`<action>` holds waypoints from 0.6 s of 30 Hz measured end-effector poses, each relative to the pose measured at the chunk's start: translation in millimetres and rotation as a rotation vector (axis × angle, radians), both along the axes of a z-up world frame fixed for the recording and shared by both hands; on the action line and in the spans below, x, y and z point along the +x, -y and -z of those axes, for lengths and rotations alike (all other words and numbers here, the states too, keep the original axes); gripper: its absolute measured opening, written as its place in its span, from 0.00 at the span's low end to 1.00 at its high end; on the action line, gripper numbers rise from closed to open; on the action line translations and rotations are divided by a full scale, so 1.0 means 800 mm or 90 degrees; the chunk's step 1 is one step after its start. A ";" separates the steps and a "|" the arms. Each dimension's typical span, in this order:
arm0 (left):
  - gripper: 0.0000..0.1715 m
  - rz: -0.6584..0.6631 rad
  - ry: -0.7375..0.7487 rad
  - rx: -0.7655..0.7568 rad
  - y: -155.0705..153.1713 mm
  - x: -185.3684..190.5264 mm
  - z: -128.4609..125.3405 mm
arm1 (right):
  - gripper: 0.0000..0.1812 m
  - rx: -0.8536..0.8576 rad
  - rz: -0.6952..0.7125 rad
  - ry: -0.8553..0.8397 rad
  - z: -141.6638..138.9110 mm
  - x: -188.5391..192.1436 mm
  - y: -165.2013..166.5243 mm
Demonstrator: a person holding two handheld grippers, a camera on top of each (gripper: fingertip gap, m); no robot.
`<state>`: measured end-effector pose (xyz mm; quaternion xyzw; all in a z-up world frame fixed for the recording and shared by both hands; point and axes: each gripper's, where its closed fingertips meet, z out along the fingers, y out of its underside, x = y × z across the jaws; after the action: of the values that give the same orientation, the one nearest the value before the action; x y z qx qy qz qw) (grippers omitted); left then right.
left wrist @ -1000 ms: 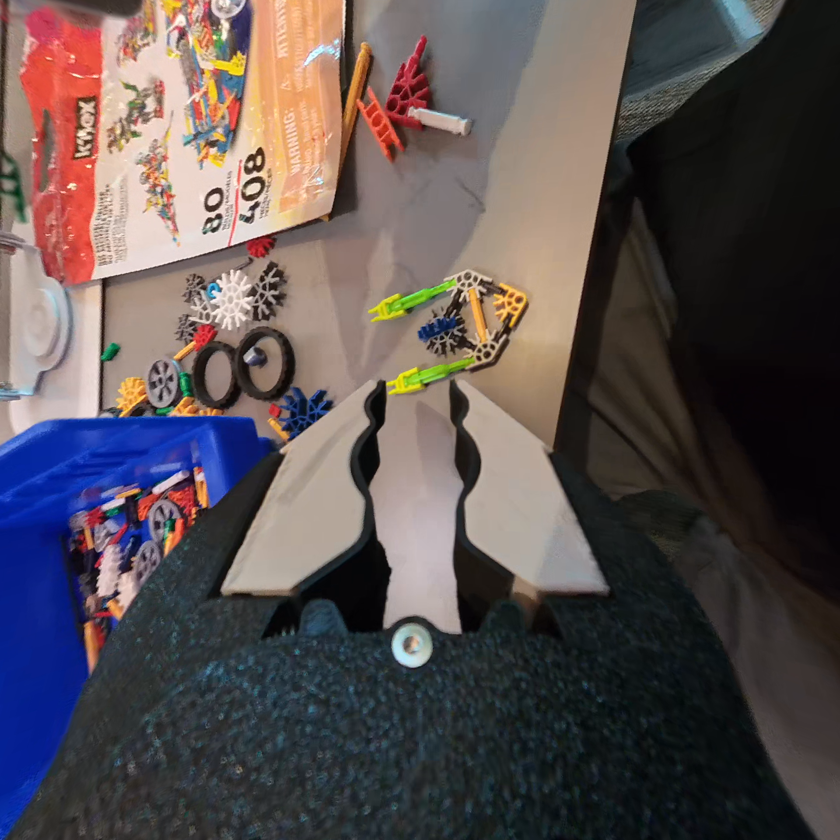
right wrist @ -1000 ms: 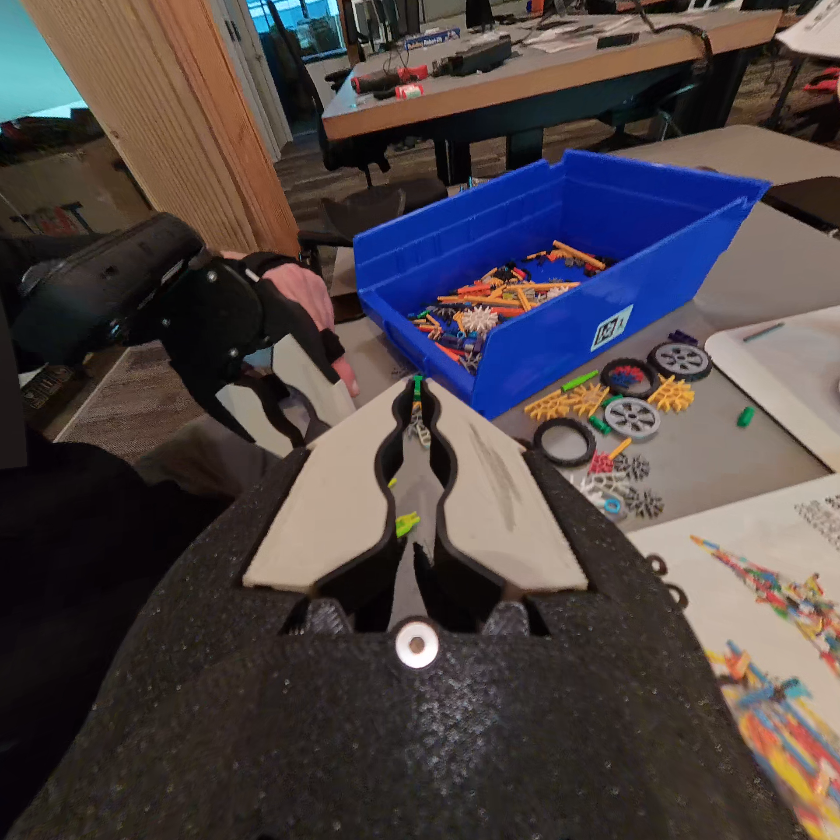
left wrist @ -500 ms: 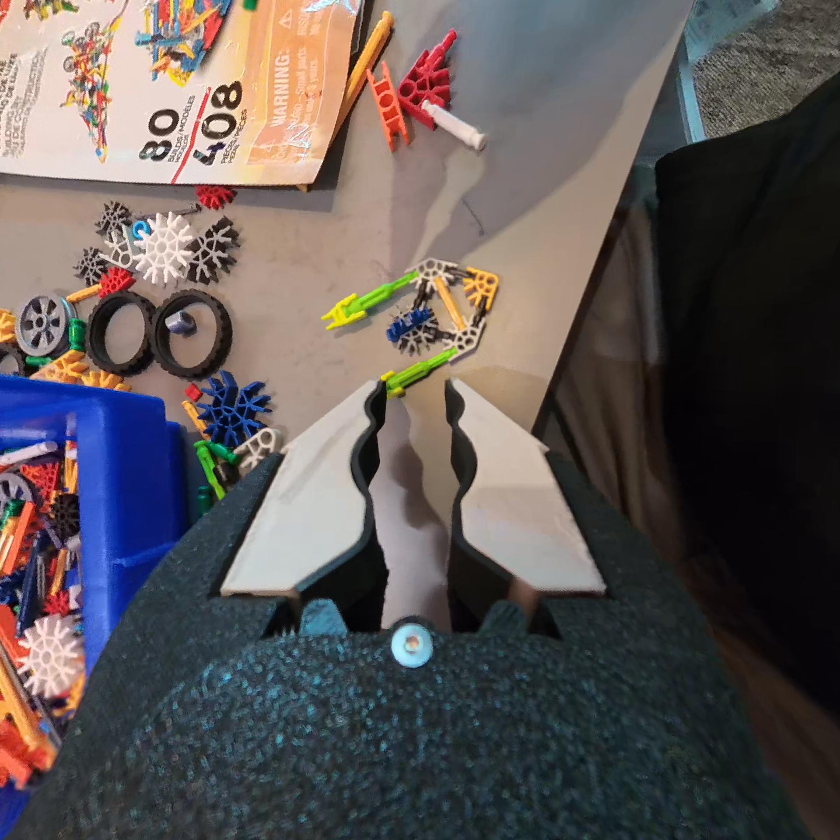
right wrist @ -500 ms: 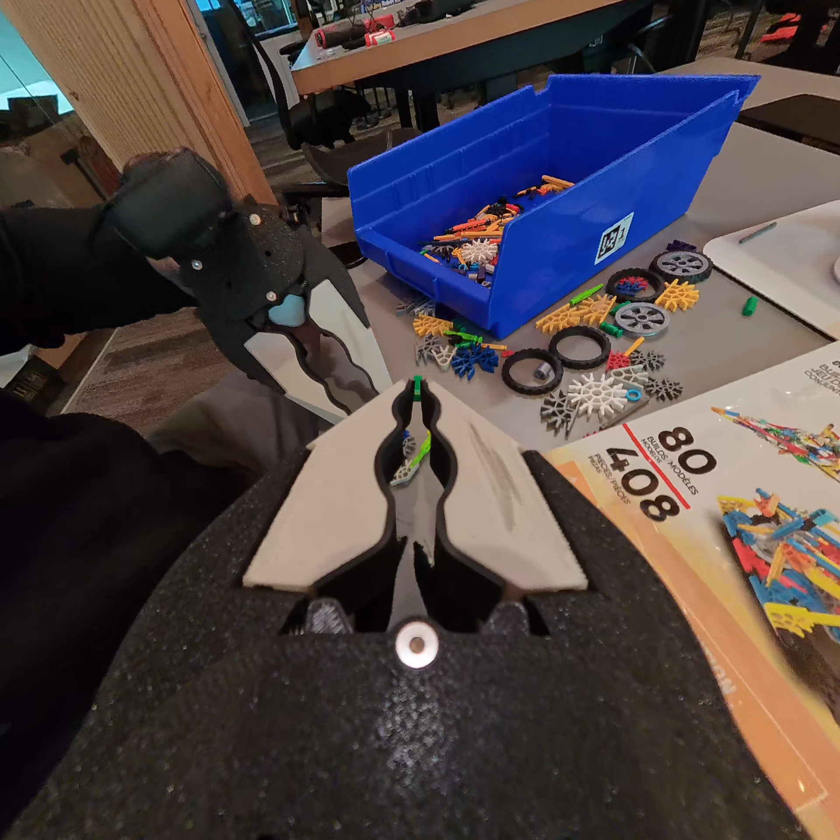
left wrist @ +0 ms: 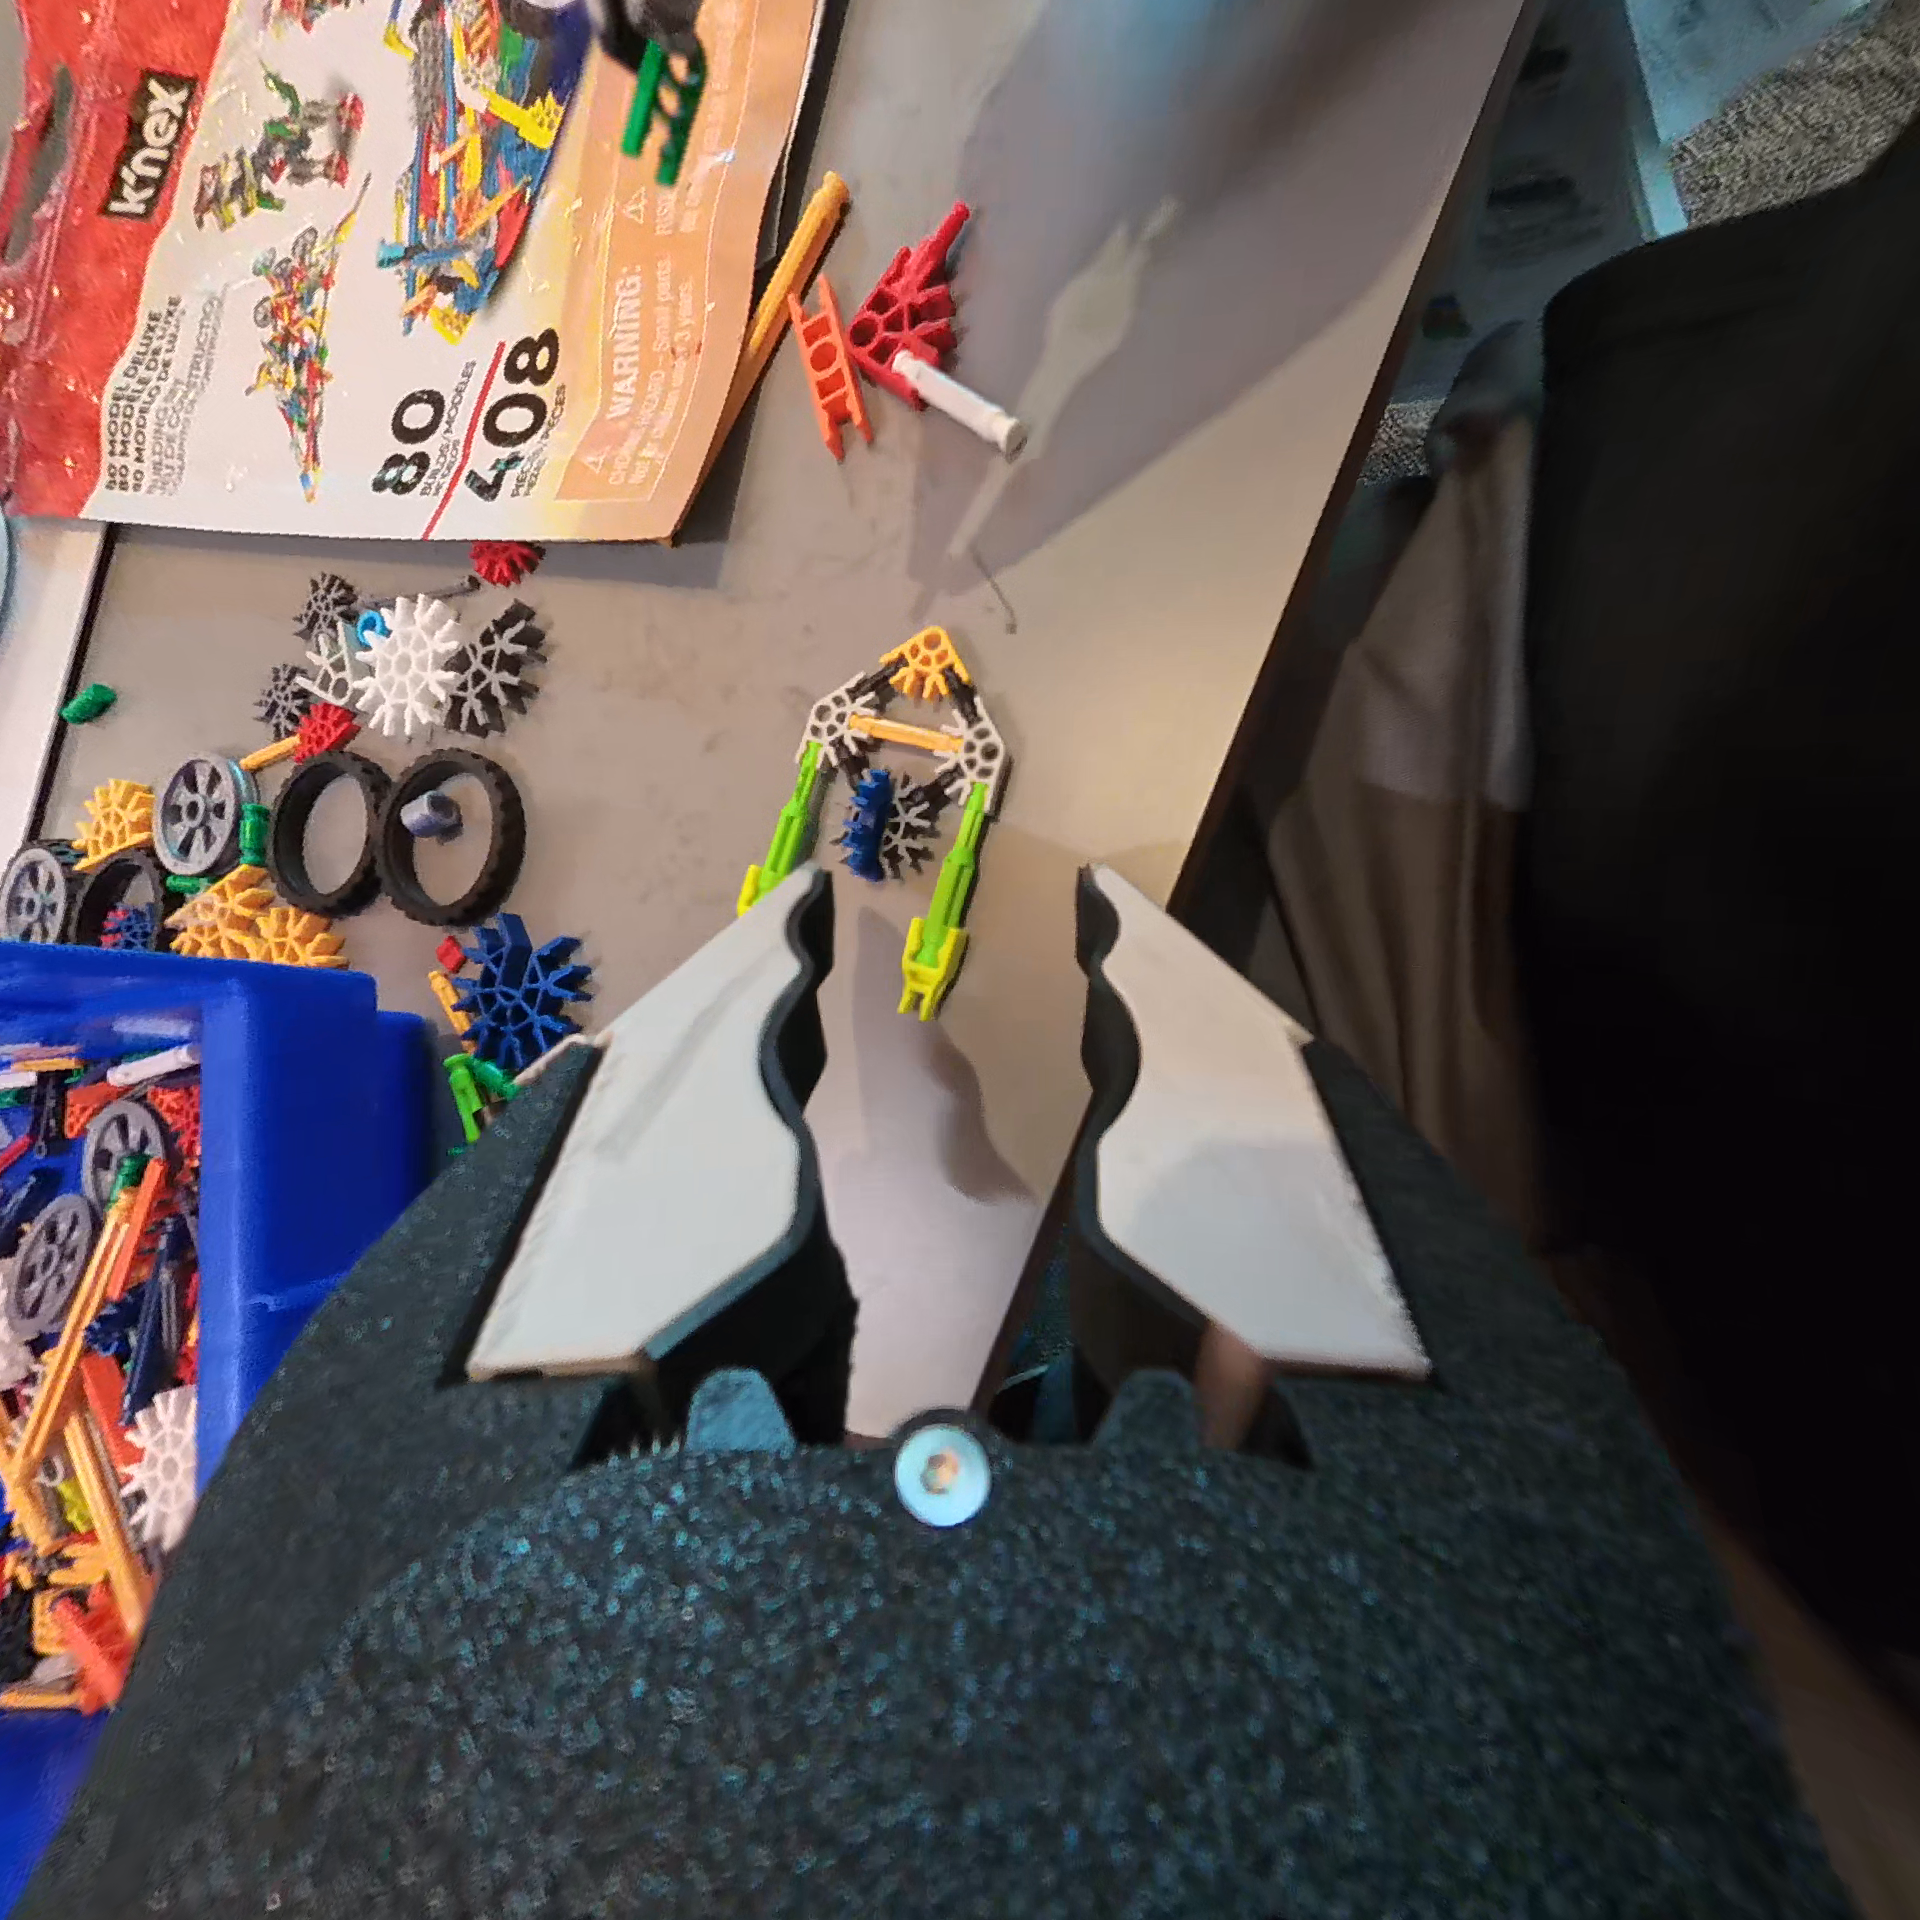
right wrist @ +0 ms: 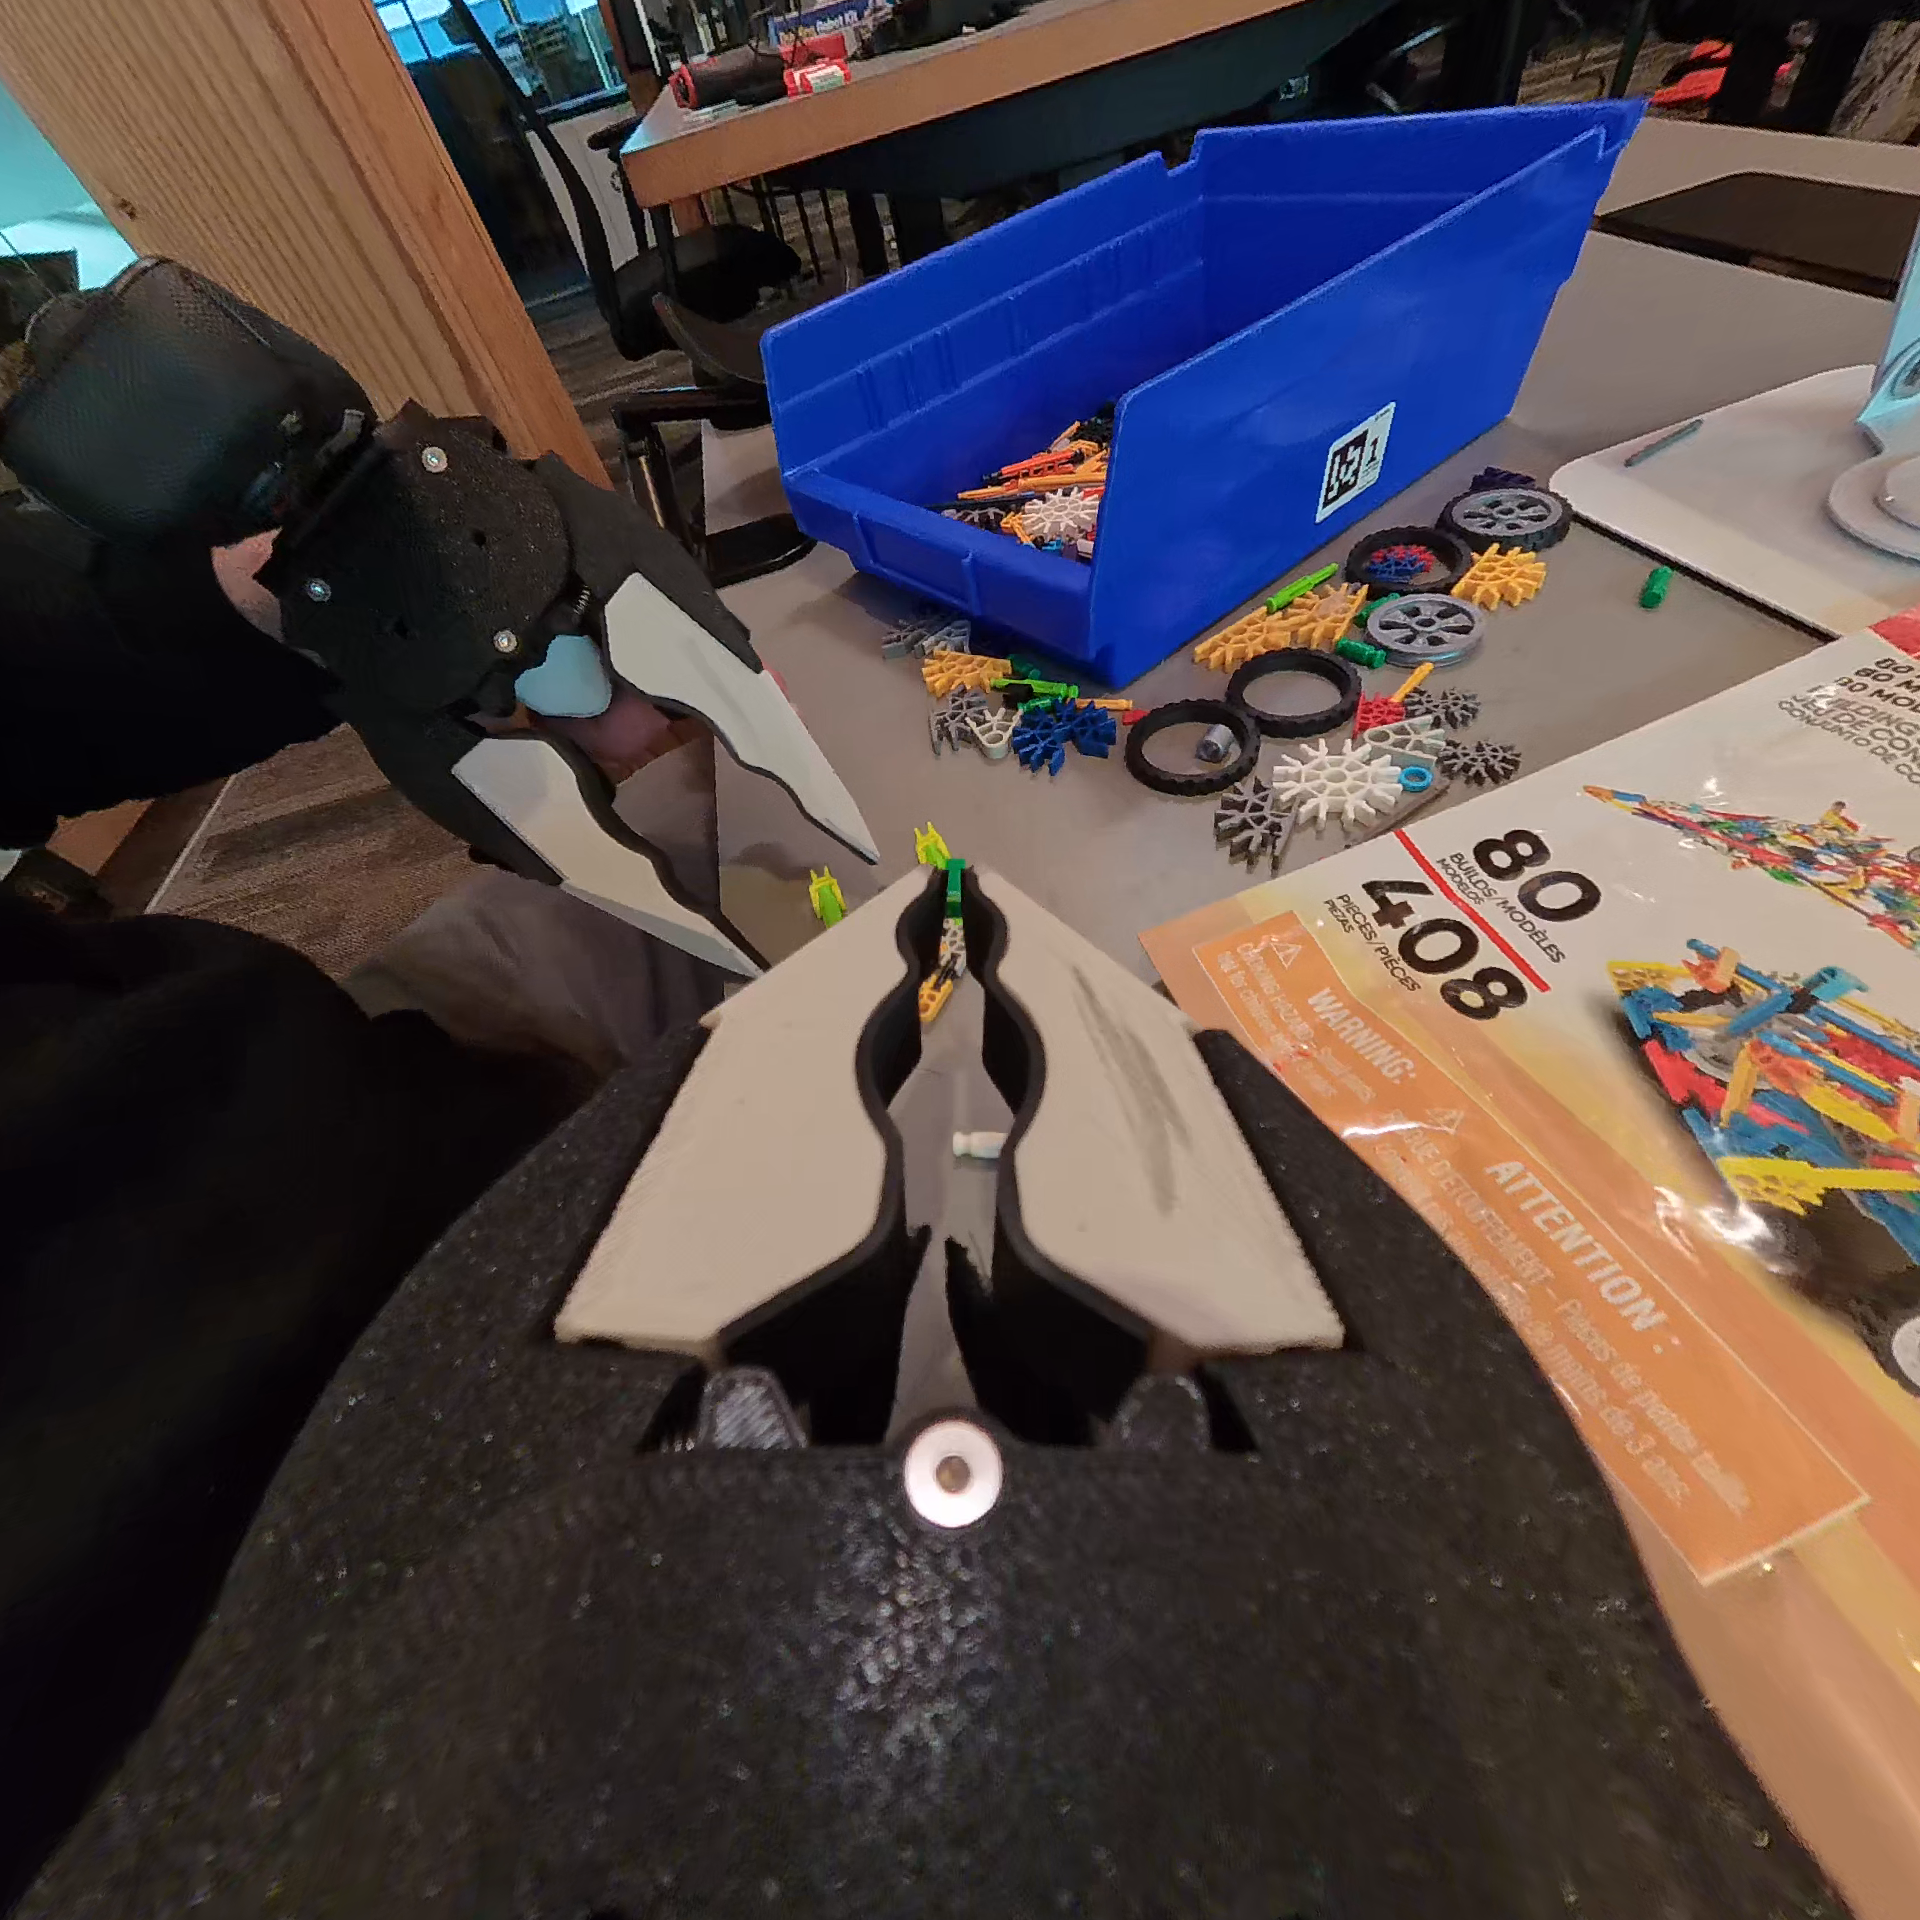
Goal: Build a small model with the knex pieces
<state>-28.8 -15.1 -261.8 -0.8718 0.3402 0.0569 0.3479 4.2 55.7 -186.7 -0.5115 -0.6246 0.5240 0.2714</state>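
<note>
Left wrist view, from left: a blue bin (left wrist: pixel 301 1122) of toy parts, loose black tyres (left wrist: pixel 400 842), then the left gripper (left wrist: pixel 954 894), jaws spread wide and empty, poised just short of a small connector frame (left wrist: pixel 904 769) with two lime-green rods lying near the grey table's (left wrist: pixel 1143 436) edge. Right wrist view: the right gripper (right wrist: pixel 954 883), jaws pressed together, pinches a dark green rod (right wrist: pixel 953 883) above the frame, beside a printed parts bag (right wrist: pixel 1558 1039). A clumsy approach could nudge the light frame off the nearby edge; the thin rod could twist in its pinch.
</note>
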 end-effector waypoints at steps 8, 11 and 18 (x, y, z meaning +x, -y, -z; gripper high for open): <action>0.24 0.010 0.021 -0.034 0.013 0.009 0.003 | 0.01 -0.018 -0.004 -0.007 0.004 0.005 -0.008; 0.24 0.018 0.022 -0.036 0.016 0.012 0.003 | 0.01 -0.023 -0.007 -0.010 0.004 0.007 -0.007; 0.38 0.018 0.051 -0.039 0.003 0.022 0.002 | 0.01 -0.033 -0.012 -0.017 0.005 0.012 -0.006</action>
<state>-11.4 -17.2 -263.8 -0.8786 0.3401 0.0069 0.3352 13.6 60.9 -190.4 -0.5054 -0.6119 0.5494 0.2613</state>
